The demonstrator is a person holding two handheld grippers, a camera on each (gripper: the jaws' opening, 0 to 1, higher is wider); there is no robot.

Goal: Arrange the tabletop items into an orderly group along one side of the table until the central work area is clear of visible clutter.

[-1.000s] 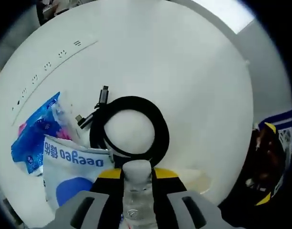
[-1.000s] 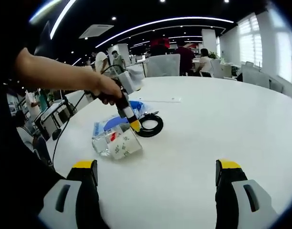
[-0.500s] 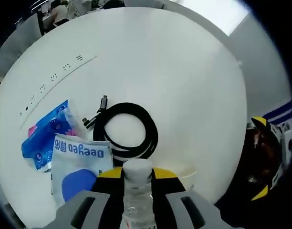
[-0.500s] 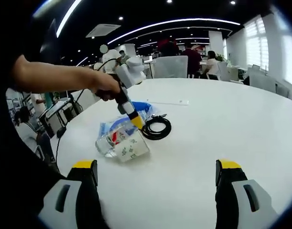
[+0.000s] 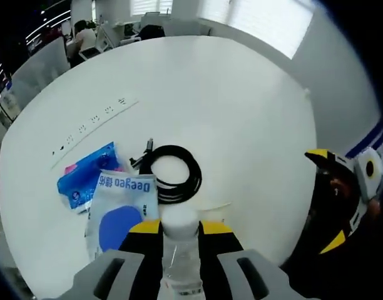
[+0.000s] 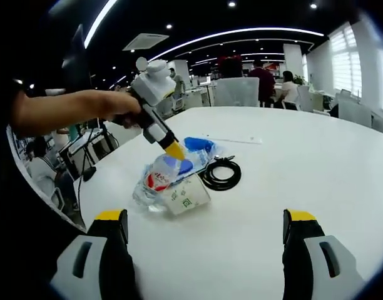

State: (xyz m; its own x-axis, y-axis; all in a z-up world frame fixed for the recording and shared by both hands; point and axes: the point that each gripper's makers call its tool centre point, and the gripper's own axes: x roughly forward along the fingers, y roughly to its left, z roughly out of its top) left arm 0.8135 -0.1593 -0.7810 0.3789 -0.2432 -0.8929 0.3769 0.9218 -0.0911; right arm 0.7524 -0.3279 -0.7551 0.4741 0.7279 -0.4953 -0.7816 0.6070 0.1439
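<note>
Two yellow-tipped jaws of the left gripper (image 5: 179, 234) are pinching a clear water bottle (image 5: 179, 250) by its neck, tilting it above the white table (image 5: 241, 112). Beyond it are lying a Deeyeo tissue pack (image 5: 119, 209), a blue packet (image 5: 85, 183) and a coiled black cable (image 5: 173, 181). Nearby, the right gripper (image 6: 207, 228) is hovering with jaws spread wide, holding nothing.

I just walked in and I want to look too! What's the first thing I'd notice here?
You'd first spot the clear water bottle, pinched by its neck in the left gripper and hanging tilted over the white table. Beside it lies a coiled black cable, next to a white tissue pack and a blue pack. The right gripper waits wide open with nothing in it.
</note>
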